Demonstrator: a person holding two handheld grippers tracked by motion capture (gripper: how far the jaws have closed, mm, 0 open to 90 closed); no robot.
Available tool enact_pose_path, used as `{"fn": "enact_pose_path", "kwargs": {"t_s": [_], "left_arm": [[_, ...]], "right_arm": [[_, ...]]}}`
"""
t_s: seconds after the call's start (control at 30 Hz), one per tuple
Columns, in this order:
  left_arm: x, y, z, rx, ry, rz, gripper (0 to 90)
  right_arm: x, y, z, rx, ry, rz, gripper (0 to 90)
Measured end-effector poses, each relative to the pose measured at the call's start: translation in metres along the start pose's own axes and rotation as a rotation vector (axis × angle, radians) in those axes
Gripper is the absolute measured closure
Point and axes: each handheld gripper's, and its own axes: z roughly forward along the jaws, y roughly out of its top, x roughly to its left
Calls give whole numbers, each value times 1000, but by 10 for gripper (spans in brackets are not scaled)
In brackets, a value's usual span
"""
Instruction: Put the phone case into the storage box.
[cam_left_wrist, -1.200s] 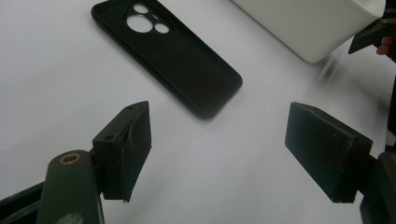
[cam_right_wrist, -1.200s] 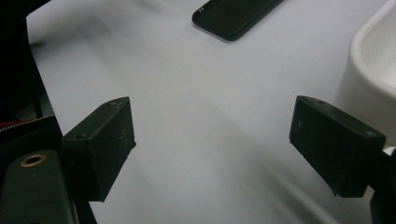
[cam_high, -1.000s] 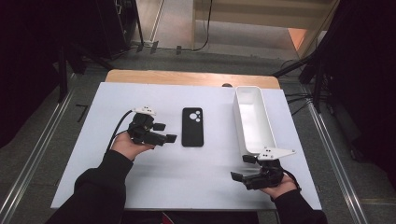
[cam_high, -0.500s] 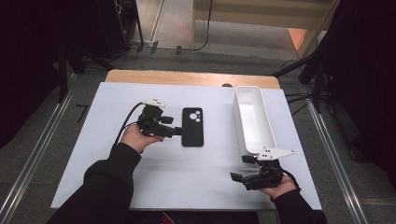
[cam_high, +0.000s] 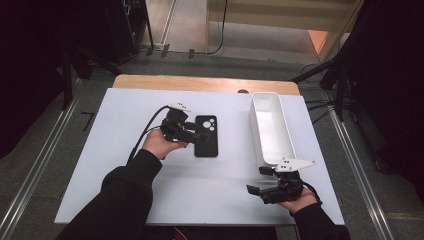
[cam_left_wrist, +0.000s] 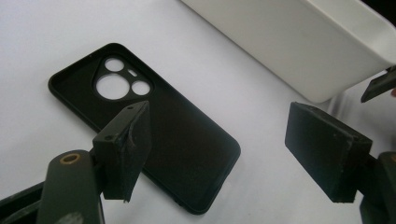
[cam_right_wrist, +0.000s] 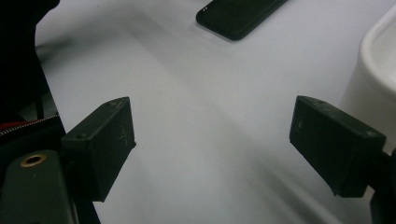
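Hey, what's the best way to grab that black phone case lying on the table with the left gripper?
Probably across its narrow width, one jaw on each long edge. The phone case lies flat on the white table, open side up, so its thin raised rim is the only purchase. The left gripper, jaws open, hangs just above it; come straight down near the plain end, away from the camera cutouts.

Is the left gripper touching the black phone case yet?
Cannot tell. The left gripper view shows its open jaws over the phone case, but neither contact nor gap plainly.
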Motion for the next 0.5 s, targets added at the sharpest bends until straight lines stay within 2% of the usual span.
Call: {"fn": "enact_pose_path", "kwargs": {"t_s": [0.03, 0.1, 0.17, 0.2, 0.23, 0.27, 0.3, 0.37, 0.4, 0.43, 0.47, 0.5], "left_arm": [[0, -1, 2, 3, 3, 10, 224], [-1, -2, 4, 7, 7, 3, 224], [-2, -2, 5, 13, 23, 13, 321], [-3, -3, 5, 7, 34, 24, 321], [-4, -3, 5, -6, 39, 18, 354], [-5, -4, 5, -13, 31, 26, 520], [-6, -5, 4, -16, 29, 15, 520], [-6, -7, 4, -11, 14, 6, 648], [-6, -10, 6, 3, -10, 1, 774], [-6, -10, 6, 3, -10, 1, 835], [-7, -12, 7, 9, -12, 1, 835], [-9, -14, 8, 8, -7, 7, 892]], "right_arm": [[0, 0, 0, -1, 0, 1, 125], [0, 0, 0, -1, 2, 1, 125], [0, 0, 0, 0, 1, 1, 125], [0, 0, 0, 0, 2, -3, 125], [0, 0, 0, 0, 2, -3, 125], [0, 0, 0, 0, 3, -3, 126], [0, 0, 0, 0, 3, -3, 126], [0, 0, 0, 0, 2, -3, 125], [0, 0, 0, 0, 1, -2, 125], [0, 0, 0, 0, 1, -2, 125], [0, 0, 0, 0, 1, -2, 125], [0, 0, 0, 0, 1, -3, 125]]}}
